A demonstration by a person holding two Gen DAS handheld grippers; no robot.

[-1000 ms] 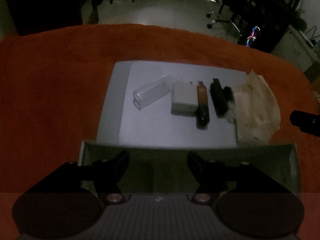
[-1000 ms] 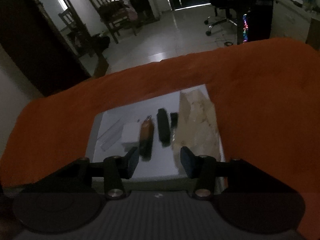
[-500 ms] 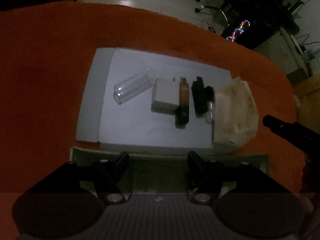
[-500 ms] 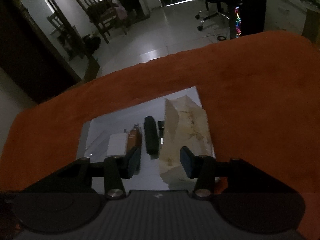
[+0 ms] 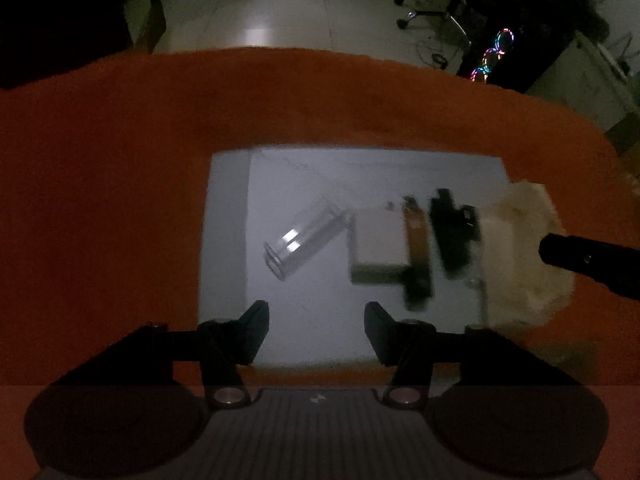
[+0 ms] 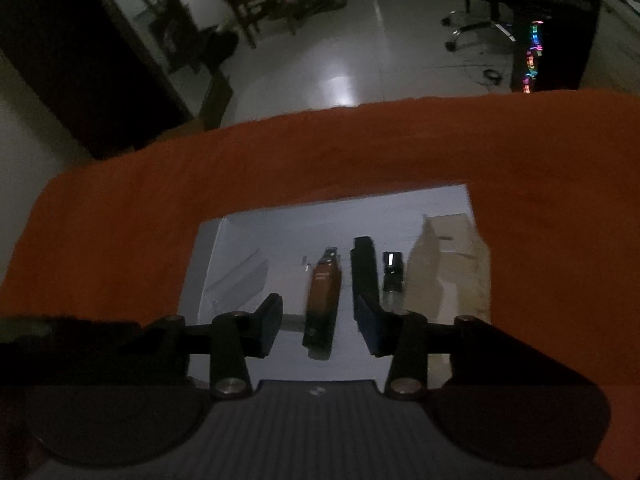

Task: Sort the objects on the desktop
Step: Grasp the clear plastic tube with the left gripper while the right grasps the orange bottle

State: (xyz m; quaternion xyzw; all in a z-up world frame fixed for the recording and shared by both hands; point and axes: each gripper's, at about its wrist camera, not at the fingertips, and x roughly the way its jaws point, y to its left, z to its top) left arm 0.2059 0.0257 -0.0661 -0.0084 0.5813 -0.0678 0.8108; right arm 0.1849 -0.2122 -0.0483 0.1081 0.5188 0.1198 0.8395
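Note:
On a pale sheet (image 5: pixel 320 184) lie a clear plastic box (image 5: pixel 304 238), a white block (image 5: pixel 380 248), a brown stick-shaped item (image 5: pixel 416 256), a long black item (image 5: pixel 450 236) and crumpled paper (image 5: pixel 524 248). My left gripper (image 5: pixel 316 320) hovers over the sheet's near edge, just in front of the clear box. Its jaws are closing with nothing between them. My right gripper (image 6: pixel 318 320) hangs over the brown item (image 6: pixel 322 300), which shows in the gap between the closing jaws, untouched. The black item (image 6: pixel 364 272) lies just right of it.
An orange cloth (image 5: pixel 120 200) covers the table around the sheet (image 6: pixel 280 232). A small black piece (image 6: pixel 392 268) lies beside the paper (image 6: pixel 448 264). One right-gripper finger (image 5: pixel 560 250) reaches in over the paper. Beyond the table's far edge are a tiled floor and chairs.
The left gripper moved forward from a grey-green tray onto the sheet, and its jaws narrowed. The right gripper shifted left, from over the paper to over the brown item.

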